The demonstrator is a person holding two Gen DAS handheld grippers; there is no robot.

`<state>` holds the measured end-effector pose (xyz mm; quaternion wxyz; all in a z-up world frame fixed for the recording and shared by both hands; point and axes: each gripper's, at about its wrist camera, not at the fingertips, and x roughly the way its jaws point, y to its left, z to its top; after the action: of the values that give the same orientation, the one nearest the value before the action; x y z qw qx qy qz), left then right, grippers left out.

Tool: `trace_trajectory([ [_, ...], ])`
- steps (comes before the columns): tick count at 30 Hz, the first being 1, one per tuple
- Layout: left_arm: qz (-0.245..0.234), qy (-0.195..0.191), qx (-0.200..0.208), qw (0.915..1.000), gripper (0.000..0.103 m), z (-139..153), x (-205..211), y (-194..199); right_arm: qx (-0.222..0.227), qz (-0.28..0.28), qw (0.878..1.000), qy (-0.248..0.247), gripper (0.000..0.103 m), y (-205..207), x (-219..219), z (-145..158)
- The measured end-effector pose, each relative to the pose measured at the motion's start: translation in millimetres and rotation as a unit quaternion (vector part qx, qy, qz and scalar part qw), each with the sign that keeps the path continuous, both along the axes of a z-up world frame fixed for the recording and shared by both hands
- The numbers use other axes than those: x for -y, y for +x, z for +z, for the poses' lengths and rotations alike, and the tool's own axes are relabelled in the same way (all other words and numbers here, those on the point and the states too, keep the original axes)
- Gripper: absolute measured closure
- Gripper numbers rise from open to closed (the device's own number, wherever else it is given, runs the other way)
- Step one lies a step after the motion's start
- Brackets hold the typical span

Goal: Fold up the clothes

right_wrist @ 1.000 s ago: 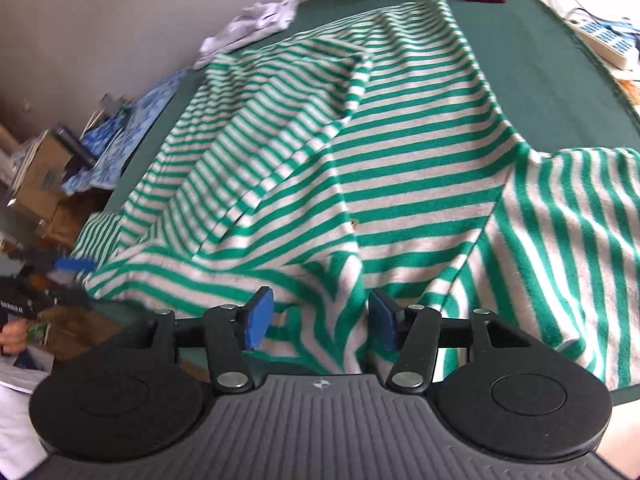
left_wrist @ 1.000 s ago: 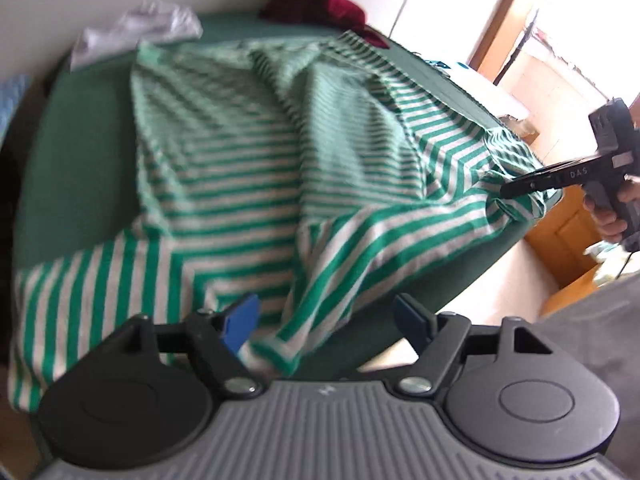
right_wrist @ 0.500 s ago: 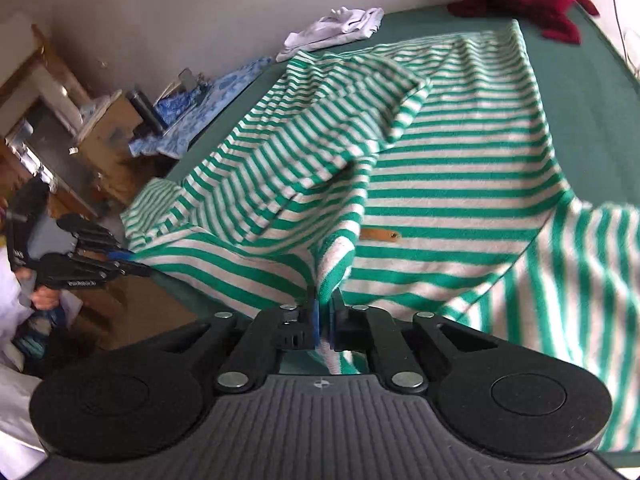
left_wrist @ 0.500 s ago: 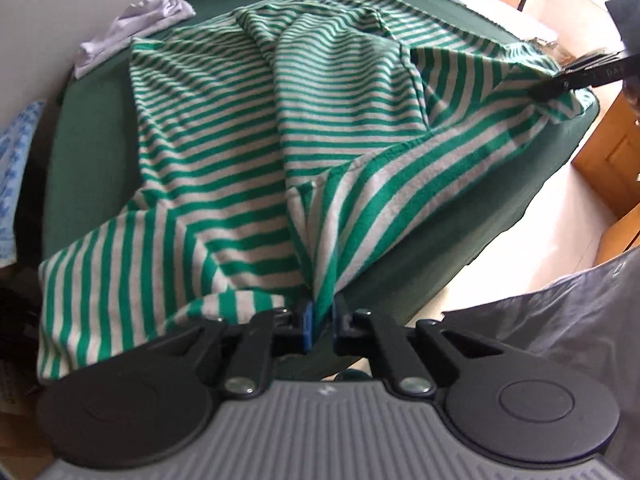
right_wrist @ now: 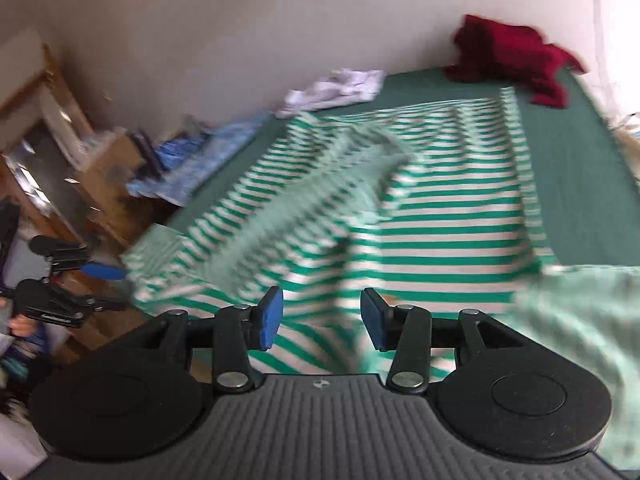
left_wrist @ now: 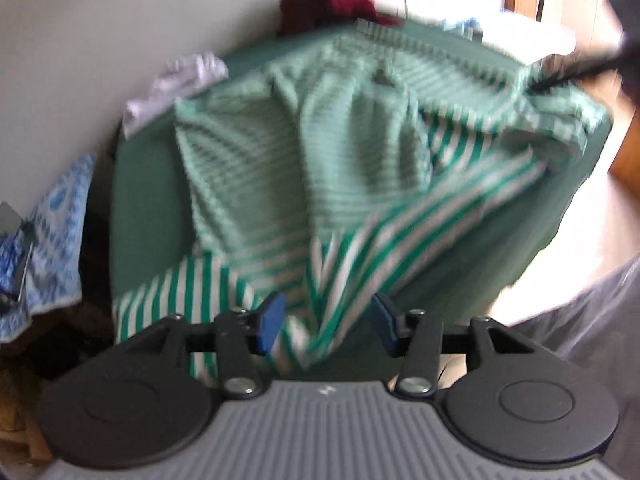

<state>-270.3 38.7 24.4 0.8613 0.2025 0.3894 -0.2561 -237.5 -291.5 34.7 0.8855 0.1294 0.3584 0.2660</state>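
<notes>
Tools both point down over the striped shirt [left_wrist: 304, 168]: left tool [left_wrist: 328, 322] and right tool [right_wrist: 320, 316] are opening, pads off the cloth.

Left hand-held gripper [left_wrist: 328, 322]: pointing steeply down, blue pads [left_wrist: 271, 322] apart, jaws opening; cloth lies in the gap, neither pad pressing on it. In the right wrist view it shows at far left, a hand [right_wrist: 20, 322] on its grip. Right hand-held gripper [right_wrist: 320, 318]: pointing down at a shallower tilt, blue pads [right_wrist: 269, 316] apart, jaws opening; cloth under the gap, unclamped. Frames motion-blurred.
</notes>
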Motion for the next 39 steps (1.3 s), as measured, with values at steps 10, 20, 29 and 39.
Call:
trace_trajectory([
  [10, 0.069, -0.073, -0.078, 0.9919, 0.054, -72, 7, 22, -0.112, -0.082, 0.988, 0.073, 0.084, 19, 21, -50],
  [20, 0.025, -0.158, -0.015, 0.987, 0.031, -25, 30, 55, -0.065, -0.172, 0.98, 0.07, 0.03, 97, -7, -4],
  [29, -0.082, -0.152, -0.096, 0.9802, 0.034, -73, 81, 80, -0.096, -0.243, 0.965, 0.002, 0.098, 197, -53, -16],
  [39, -0.111, -0.174, -0.114, 0.9717, 0.087, -83, 70, 90, 0.023, -0.258, 0.962, 0.082, 0.098, 181, -40, 41],
])
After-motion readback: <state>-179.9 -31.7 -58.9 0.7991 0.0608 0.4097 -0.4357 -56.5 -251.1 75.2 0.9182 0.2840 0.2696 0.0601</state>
